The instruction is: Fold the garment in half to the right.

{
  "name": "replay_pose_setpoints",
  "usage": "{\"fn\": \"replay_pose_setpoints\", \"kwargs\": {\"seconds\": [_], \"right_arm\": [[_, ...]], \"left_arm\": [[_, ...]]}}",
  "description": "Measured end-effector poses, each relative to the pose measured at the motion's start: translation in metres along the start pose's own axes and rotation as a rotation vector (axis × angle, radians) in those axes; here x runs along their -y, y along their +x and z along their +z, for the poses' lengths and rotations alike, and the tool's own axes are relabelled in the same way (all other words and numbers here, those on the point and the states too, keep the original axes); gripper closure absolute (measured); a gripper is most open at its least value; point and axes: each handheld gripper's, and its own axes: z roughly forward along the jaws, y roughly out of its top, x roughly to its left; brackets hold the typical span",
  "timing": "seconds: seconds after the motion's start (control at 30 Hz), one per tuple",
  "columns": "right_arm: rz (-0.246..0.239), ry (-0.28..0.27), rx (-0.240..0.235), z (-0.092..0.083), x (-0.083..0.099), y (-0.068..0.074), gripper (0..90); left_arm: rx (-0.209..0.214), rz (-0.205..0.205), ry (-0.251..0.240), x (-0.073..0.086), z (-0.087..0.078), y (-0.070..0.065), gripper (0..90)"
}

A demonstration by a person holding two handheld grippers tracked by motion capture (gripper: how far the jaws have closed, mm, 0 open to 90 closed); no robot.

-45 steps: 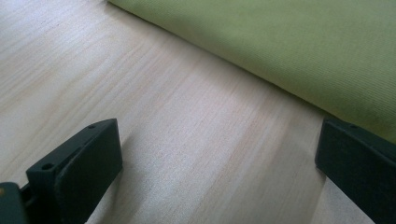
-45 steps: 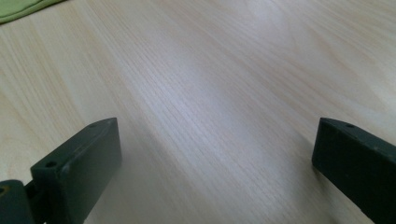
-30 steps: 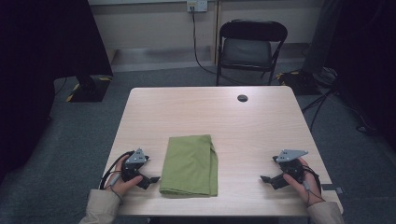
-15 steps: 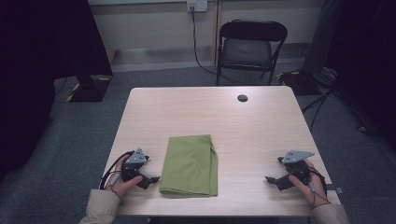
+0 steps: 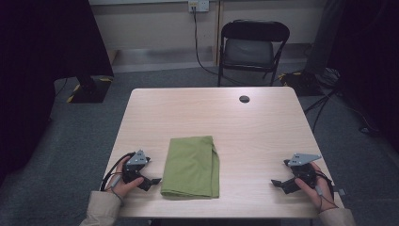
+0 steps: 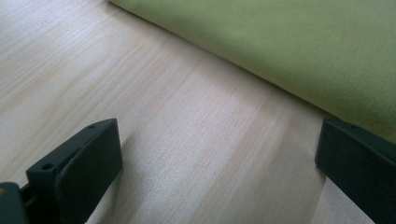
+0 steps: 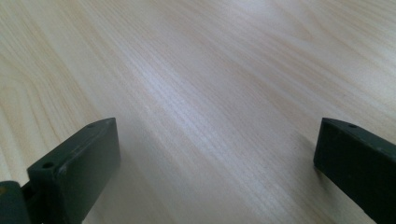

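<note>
1. Cloth (image 5: 192, 165): green, folded to a rectangle, lying flat on the table (image 5: 211, 117) near the front edge, left of centre. Long side runs front to back. Right edge shows a slight fold bulge.
2. Left claw (image 5: 151, 180): resting on the table just left of the cloth's front left corner, held in the left hand (image 5: 123, 181). Jaws stand wide apart, nothing between them.
3. Left gripper view: bare wood between the jaws; the cloth (image 6: 289, 51) crosses the upper right, its edge running diagonally, and meets the right-hand jaw. Whether that jaw touches the fabric, cannot tell.
4. Right claw (image 5: 280, 182): on the table near the front right corner, well apart from the cloth, held in the right hand (image 5: 313, 183). Jaws wide apart, holding nothing, pointing left toward the cloth.
5. Right gripper view: bare wood grain (image 7: 201, 93) between the jaws.
6. Cable (image 5: 110, 172) loops from the left gripper over the table's left edge.
7. Small dark round disc (image 5: 243, 99) on the far side of the table, right of centre.
8. Black folding chair (image 5: 254, 44) stands behind the table, against the wall.
</note>
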Motion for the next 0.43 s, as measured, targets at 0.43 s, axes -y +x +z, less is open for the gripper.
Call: {"fn": "replay_pose_setpoints", "kwargs": {"seconds": [0.43], "right_arm": [[-0.002,0.001,0.007,-0.0033,0.0035,-0.0003,0.0]], "left_arm": [[-0.013,-0.013,-0.001,0.0001,-0.0001,0.0003,0.0]]}}
